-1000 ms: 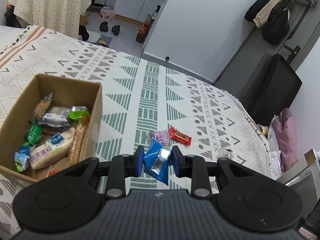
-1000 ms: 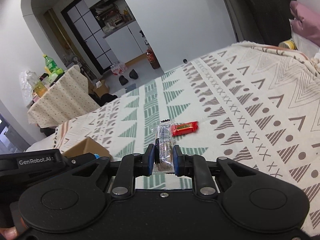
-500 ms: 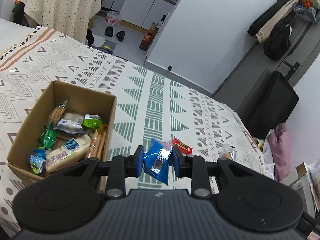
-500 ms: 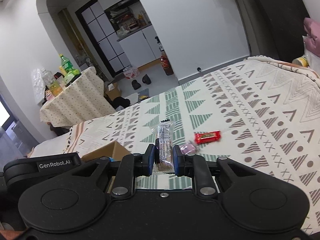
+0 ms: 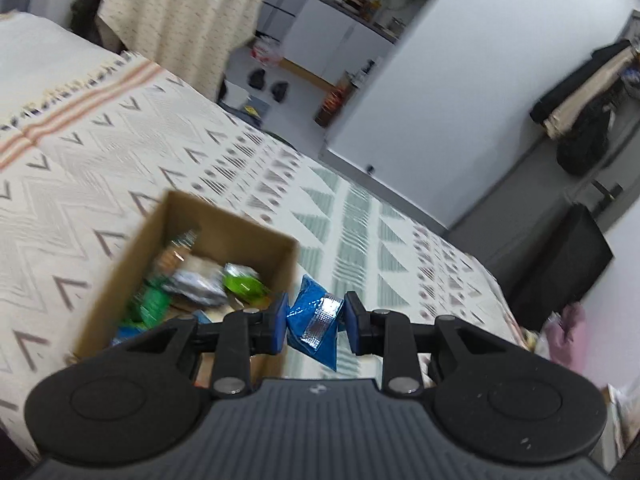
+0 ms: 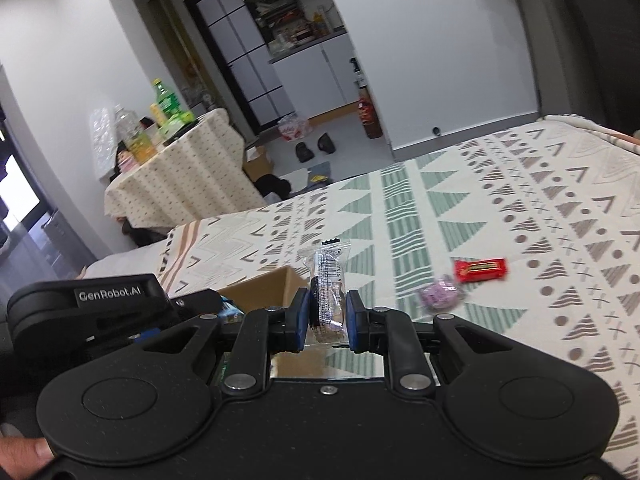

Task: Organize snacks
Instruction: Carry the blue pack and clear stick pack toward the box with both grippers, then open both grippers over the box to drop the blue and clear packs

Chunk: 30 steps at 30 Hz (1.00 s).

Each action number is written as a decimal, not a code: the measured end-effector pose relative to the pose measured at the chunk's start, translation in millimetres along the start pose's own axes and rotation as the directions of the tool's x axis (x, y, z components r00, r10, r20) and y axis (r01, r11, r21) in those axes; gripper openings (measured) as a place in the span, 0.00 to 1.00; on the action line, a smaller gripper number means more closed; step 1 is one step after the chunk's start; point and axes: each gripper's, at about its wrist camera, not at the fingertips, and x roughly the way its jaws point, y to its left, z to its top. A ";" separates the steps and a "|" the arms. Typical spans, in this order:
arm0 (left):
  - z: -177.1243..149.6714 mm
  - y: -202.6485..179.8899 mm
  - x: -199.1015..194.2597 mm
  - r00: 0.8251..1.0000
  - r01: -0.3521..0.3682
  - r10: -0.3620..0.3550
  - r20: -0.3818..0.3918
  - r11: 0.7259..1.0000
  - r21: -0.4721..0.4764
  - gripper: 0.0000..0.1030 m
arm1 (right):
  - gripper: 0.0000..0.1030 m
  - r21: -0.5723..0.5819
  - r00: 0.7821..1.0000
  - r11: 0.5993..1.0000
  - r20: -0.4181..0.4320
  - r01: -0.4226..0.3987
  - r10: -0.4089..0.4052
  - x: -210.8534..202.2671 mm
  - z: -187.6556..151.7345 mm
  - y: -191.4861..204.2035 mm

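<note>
Patterned bedspread under cardboard box; draped table beyond.

A box of snacks sits on the bed; two packets lie to its right.

Between the left gripper's matt black plastic arms and blue rubbery-looking pads sits a glossy blue foil packet with a shiny silver patch. Just left of it, the box is plain matt brown cardboard holding shiny plastic wrappers. The right gripper pinches a clear, crinkly plastic wrapper. Beyond it to the right, on the matt woven cloth bedspread, lie a glossy red wrapper and a purple packet.
</note>
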 end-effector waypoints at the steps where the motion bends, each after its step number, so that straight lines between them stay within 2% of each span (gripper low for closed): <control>1: 3.9 6.1 0.2 1.000 -0.009 0.009 0.004 1.000 -0.011 0.28 | 0.19 -0.004 1.000 1.000 -0.003 -0.005 0.005 2.8 -0.3 4.6; 6: 15.9 33.7 5.2 1.000 -0.025 0.024 -0.016 0.997 -0.075 0.28 | 0.19 -0.005 0.999 1.000 -0.022 -0.028 0.028 16.7 -3.1 20.9; 12: 20.9 47.8 5.4 0.999 -0.028 0.025 -0.033 0.995 -0.100 0.28 | 0.19 -0.018 0.997 0.999 -0.054 -0.051 0.050 33.5 -9.3 38.8; 16: 23.3 55.9 8.2 0.998 -0.060 0.056 -0.032 0.990 -0.124 0.29 | 0.19 -0.026 0.995 0.997 -0.071 -0.067 0.065 42.2 -13.1 50.5; 19: 25.5 64.9 11.7 0.997 -0.068 0.062 -0.047 0.986 -0.152 0.32 | 0.19 -0.026 0.994 0.997 -0.086 -0.076 0.074 48.5 -16.1 57.3; 23: 26.3 72.6 12.7 0.996 -0.079 0.070 -0.055 0.981 -0.175 0.42 | 0.19 -0.016 0.987 0.994 -0.120 -0.107 0.105 55.1 -21.0 63.2; 26: 26.4 75.7 12.7 0.996 -0.085 0.075 -0.057 0.979 -0.187 0.49 | 0.25 -0.019 0.981 0.993 -0.157 -0.116 0.112 58.3 -25.2 66.9; 29: 26.7 75.2 13.7 0.994 -0.097 0.086 -0.067 0.978 -0.185 0.56 | 0.44 -0.007 0.984 0.996 -0.159 -0.086 0.084 57.9 -26.5 62.5; 30: 26.2 74.6 13.6 0.994 -0.101 0.090 -0.067 0.978 -0.183 0.59 | 0.45 -0.002 0.985 0.997 -0.154 -0.074 0.073 57.0 -26.4 60.5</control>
